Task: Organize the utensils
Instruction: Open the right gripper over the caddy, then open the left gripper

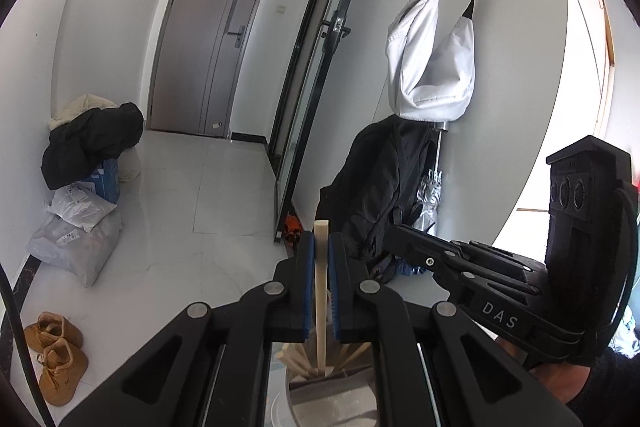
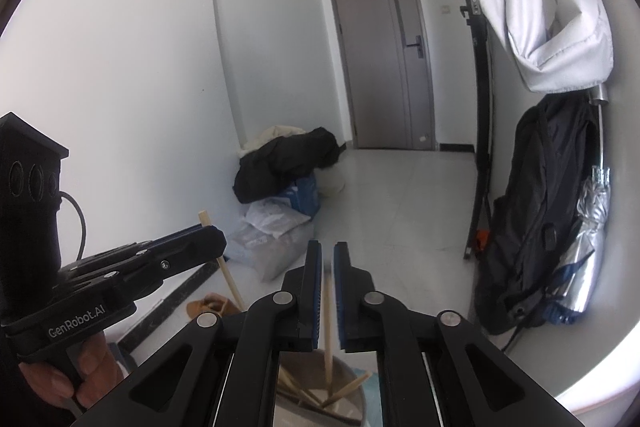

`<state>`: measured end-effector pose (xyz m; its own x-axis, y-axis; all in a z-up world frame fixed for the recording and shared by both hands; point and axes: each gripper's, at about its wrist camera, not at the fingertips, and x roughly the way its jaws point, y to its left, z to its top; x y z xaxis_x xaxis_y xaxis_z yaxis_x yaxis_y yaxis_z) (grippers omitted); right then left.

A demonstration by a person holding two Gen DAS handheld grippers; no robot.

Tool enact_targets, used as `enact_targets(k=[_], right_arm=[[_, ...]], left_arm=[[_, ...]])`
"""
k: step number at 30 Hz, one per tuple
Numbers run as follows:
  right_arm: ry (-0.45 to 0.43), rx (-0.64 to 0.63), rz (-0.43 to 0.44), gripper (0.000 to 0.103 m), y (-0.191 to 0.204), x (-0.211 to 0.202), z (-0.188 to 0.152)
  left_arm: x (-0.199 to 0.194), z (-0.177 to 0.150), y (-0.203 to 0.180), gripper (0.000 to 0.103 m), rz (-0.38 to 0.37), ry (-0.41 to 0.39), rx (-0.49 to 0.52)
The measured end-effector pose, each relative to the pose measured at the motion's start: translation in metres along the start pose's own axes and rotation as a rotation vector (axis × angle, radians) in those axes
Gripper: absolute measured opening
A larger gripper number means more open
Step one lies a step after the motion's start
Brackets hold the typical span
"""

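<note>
Inspecting status: you have a chopstick in each gripper, both poised over the holder.
Landmark: grey cylindrical holder (image 2: 320,399), low in both wrist views, directly under the two sets of jaws.
Done so far: several wooden chopsticks (image 1: 304,363) lean inside the holder, fanned against its wall.
Left gripper (image 1: 321,247): jaws clenched on one wooden chopstick (image 1: 321,267); it stands near upright, its top end above the pads, its lower end reaching down into the holder's mouth.
Right gripper (image 2: 327,259): jaws nearly closed on a thinner-looking chopstick (image 2: 327,323) that runs down between the blue pads into the holder; whether the pads press it firmly, you cannot tell for sure from the picture, though the gap is slight.
Remaining: both held sticks appear not yet released; judged from this, the drop-in step is in hand.
Further utensils: none visible outside the holder; the surface around it is hidden by the grippers, so the count left is unknown.
</note>
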<state>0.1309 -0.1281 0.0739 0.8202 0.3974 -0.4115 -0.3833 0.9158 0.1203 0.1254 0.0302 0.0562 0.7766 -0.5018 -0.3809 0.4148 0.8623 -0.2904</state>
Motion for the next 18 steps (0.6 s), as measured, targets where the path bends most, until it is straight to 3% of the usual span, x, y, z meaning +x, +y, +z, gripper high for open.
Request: enact_targets(k=[4, 6, 10, 13, 18], right_arm=[[0.025, 0.008, -0.003, 0.007, 0.002, -0.005, -0.009], [0.031, 0.021, -0.011, 0.007, 0.002, -0.011, -0.014], [0.02, 0.042, -0.034, 0.009, 0.001, -0.027, -0.018], [0.011, 0.052, -0.053, 0.019, 0.002, -0.041, -0.023], [-0.002, 0.052, -0.074, 0.02, 0.005, -0.063, -0.033]], left_arm=[[-0.004, -0.003, 0.0, 0.033, 0.02, 0.049, -0.007], [-0.01, -0.003, 0.002, 0.034, 0.065, 0.048, -0.02], [-0.021, -0.005, 0.005, 0.046, 0.102, 0.05, -0.048], [-0.026, -0.007, 0.003, 0.056, 0.078, 0.067, -0.057], [-0.023, -0.016, -0.006, 0.058, 0.05, 0.122, -0.011]])
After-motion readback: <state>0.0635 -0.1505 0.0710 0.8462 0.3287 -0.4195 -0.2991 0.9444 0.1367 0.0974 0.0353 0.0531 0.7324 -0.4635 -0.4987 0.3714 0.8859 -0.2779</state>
